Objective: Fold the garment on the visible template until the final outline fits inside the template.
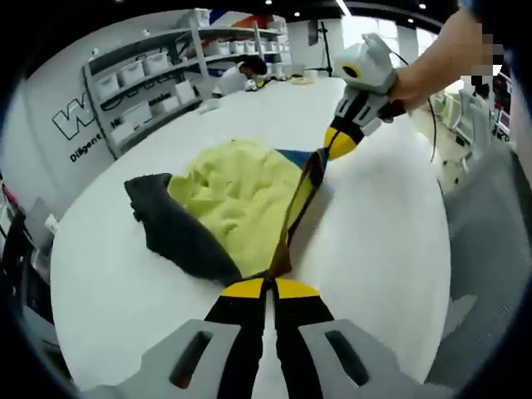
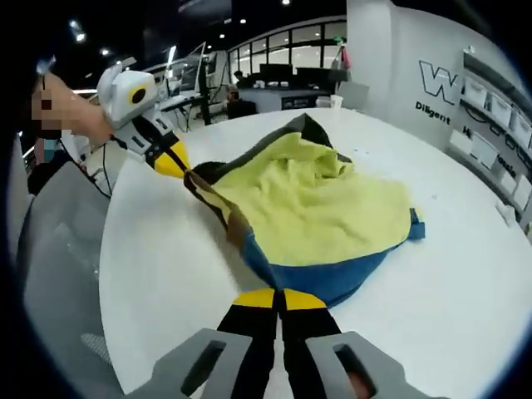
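We had the left gripper [image 1: 268, 287] and right gripper [image 2: 279, 298] both clamped on the garment [image 2: 312, 208] hem, stretched taut near the table [image 1: 125, 274] edge.

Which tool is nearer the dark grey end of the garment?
Left. The left tool grips the garment's edge beside the dark grey end; the right tool grips the same edge beyond it, by the blue part.

So the garment [image 1: 233, 208] is lying bunched up on the table [image 1: 108, 283], with one edge pulled tight between the left gripper [image 1: 270, 287] and right gripper [image 1: 342, 143]. Shelving [image 1: 150, 75] stands behind the table, and a person [image 1: 241, 75] sits at its far end.
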Tool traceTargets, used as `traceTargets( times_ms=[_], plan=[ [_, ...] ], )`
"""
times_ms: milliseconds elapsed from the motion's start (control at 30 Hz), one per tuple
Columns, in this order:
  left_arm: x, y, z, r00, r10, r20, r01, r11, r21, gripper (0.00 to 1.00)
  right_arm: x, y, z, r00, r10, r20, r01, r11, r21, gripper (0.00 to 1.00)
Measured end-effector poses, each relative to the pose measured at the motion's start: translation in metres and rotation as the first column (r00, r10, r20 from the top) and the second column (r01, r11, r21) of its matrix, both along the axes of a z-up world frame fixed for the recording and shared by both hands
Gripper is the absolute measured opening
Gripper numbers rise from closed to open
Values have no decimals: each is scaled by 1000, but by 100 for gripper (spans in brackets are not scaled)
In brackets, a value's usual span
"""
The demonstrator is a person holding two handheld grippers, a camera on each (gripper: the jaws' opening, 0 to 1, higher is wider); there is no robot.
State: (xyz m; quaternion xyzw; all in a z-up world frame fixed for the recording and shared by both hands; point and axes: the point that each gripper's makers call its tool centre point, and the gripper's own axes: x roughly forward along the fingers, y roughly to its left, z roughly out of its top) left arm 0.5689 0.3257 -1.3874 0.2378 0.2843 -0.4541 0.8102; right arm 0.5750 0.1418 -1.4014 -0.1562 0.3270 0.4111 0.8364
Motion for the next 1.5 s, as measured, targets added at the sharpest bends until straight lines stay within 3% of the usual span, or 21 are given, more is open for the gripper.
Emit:
traceTargets(
  times_ms=[400, 733, 1033, 1300, 1500],
  plan=[
    [-80, 20, 3, 996, -1, -92, -2, 999, -39, 3, -82, 19, 8, 996, 81, -48, -79, 996, 44, 0],
    [-142, 36, 21, 985, -56, -161, 49, 998, -45, 3, -148, 34, 21, 981, 174, -80, -167, 982, 92, 0],
    [-182, 35, 40, 969, -116, -220, 103, 992, -68, 3, -186, 36, 37, 966, 231, -113, -215, 967, 138, 0],
    [-193, 38, 54, 953, -146, -266, 122, 987, -104, 3, -209, 39, 49, 947, 285, -149, -254, 948, 193, 0],
    [-165, 35, 73, 971, -102, -218, 69, 986, -153, 2, -191, 37, 61, 958, 255, -127, -223, 949, 224, 0]
  ],
)
